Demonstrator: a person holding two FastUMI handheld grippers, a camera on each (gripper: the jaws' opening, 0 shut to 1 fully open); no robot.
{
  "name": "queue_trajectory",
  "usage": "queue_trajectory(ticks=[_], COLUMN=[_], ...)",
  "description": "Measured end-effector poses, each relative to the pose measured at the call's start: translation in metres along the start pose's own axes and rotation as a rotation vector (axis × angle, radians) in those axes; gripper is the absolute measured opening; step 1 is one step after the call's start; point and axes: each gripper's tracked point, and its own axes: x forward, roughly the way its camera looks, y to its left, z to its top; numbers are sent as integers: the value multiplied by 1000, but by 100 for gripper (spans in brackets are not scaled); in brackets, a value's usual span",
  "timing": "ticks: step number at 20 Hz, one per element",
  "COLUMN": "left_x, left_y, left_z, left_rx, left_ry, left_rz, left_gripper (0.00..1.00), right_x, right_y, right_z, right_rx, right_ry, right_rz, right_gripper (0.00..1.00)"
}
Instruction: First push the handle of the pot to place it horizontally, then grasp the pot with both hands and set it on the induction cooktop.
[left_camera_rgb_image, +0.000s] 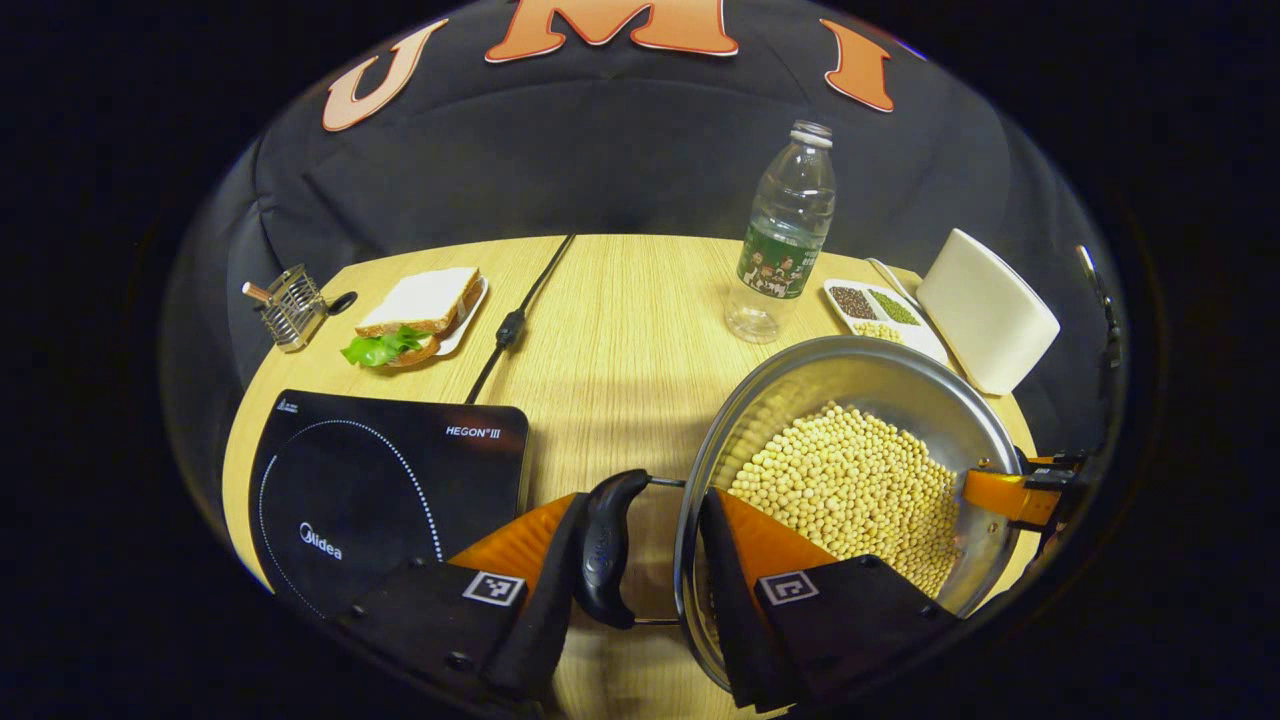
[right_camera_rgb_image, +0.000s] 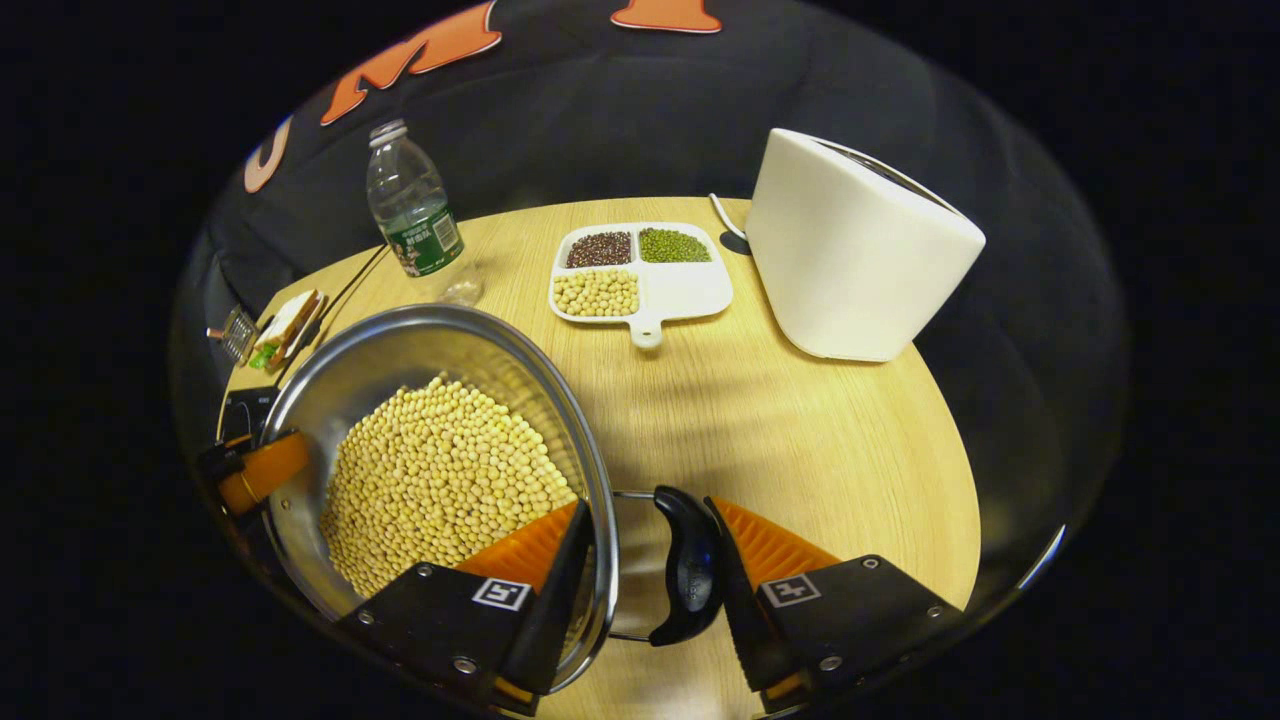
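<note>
Holding the pot of beans by its side handles, the left gripper and right gripper each pinch one handle and the rim. The cooktop sits left.

A sandwich with a green leaf sits on a small plate at the table's far left, a wire rack beside it; a clear water bottle stands upright mid-table; a divided dish of beans lies just beside a white toaster; a black cable crosses the wood.
</note>
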Motion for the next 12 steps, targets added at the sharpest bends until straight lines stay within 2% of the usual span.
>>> queue_trajectory(ticks=[3,5,8,12], left_x=[-8,-23,-54,-79], left_y=[5,20,40,71], left_z=[10,23,47,47], left_rx=[-7,34,82,4], left_ry=[-20,-72,-161,-162], left_rz=[22,35,67,99], left_gripper=[69,70,67,66], right_x=[-7,-23,-48,-65], right_y=[7,19,37,68], right_z=[1,11,39,45], right_rx=[-19,-7,-53,-88], right_ry=[-4,-31,-99,-114], right_rz=[18,32,45,76], right_gripper=[61,61,61,61])
